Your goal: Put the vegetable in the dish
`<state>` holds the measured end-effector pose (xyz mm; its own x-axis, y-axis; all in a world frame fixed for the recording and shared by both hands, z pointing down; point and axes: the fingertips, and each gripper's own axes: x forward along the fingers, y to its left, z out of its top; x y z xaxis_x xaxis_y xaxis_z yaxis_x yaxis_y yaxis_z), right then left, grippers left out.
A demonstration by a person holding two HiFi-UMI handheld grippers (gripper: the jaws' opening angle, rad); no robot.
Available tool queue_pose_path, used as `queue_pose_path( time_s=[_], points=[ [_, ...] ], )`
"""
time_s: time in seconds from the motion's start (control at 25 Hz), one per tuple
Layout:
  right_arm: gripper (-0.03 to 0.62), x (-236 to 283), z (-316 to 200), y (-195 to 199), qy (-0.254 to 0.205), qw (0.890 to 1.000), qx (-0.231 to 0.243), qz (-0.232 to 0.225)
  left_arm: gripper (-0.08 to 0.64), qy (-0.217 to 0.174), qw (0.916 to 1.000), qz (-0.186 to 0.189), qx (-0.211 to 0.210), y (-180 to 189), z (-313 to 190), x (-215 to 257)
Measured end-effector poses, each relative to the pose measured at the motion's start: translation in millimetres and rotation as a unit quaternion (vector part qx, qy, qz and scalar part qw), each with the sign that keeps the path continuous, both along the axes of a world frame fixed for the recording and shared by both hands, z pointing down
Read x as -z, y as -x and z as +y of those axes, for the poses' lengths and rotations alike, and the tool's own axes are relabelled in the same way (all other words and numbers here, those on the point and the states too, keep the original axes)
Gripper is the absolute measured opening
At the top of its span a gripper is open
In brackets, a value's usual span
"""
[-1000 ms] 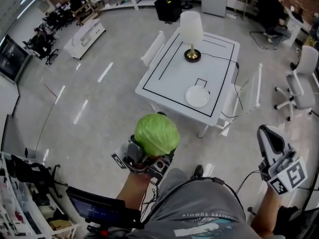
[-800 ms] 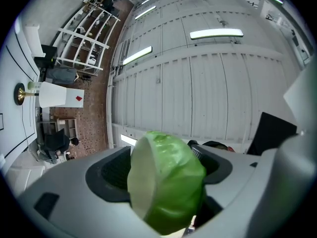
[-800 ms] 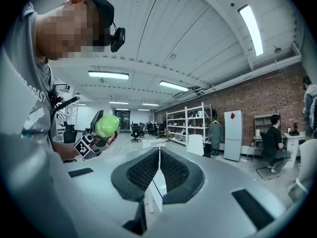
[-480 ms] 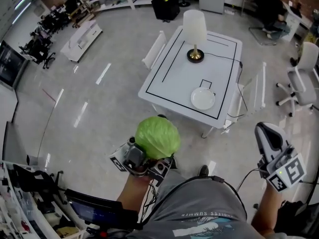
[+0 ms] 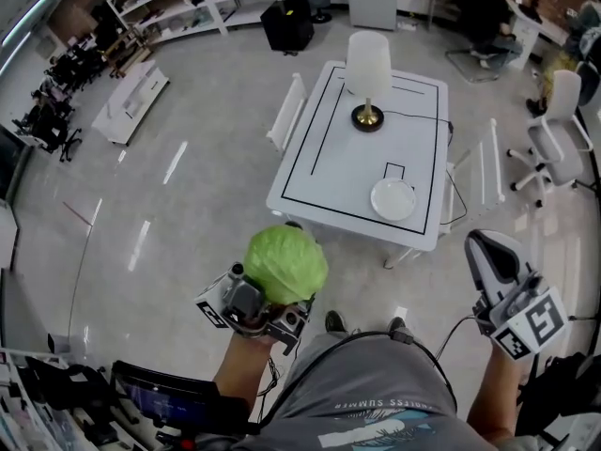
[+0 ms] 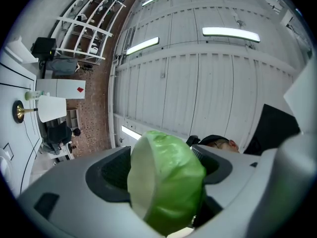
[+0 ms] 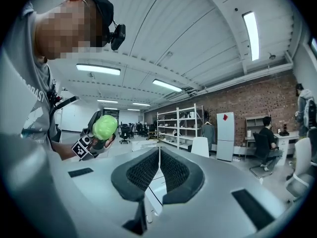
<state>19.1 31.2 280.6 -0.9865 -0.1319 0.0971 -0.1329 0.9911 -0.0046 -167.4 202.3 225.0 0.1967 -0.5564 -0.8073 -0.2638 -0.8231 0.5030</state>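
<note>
A round green cabbage (image 5: 285, 263) sits between the jaws of my left gripper (image 5: 272, 294), which points upward and is shut on it; the same cabbage (image 6: 166, 182) fills the left gripper view and shows small at the left (image 7: 105, 127) in the right gripper view. An empty white dish (image 5: 392, 198) lies on the near right part of the white table (image 5: 319, 172), well ahead of both grippers. My right gripper (image 5: 490, 256) is at the lower right, held about level, its jaws pressed together with nothing in them (image 7: 158, 170).
A table lamp (image 5: 367, 69) stands at the table's far end. White chairs flank the table on the left (image 5: 289, 111) and right (image 5: 484, 172). An office chair (image 5: 554, 130) is at the far right, shelves (image 5: 178, 3) at the back, and a person sits at a desk (image 5: 474, 7).
The table and dish have shifted lower and nearer in the head view as the person walks toward them. Both grippers travel along; the cabbage stays gripped.
</note>
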Motion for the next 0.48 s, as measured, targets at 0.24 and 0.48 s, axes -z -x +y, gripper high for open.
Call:
queue_pose_path(
  time_s=[0.24,0.48],
  points=[
    [0.011,-1.4,23.7,14.1,-0.001,0.999,-0.031,0.008,0.391,0.004,0.9995,0.004,-0.031,28.5,10.0,-8.2],
    [0.011,-2.5,22.1,8.7,0.002,0.998,-0.063,0.026,0.391,0.007,0.9985,0.009,-0.054,39.6,-0.7,-13.9]
  ],
)
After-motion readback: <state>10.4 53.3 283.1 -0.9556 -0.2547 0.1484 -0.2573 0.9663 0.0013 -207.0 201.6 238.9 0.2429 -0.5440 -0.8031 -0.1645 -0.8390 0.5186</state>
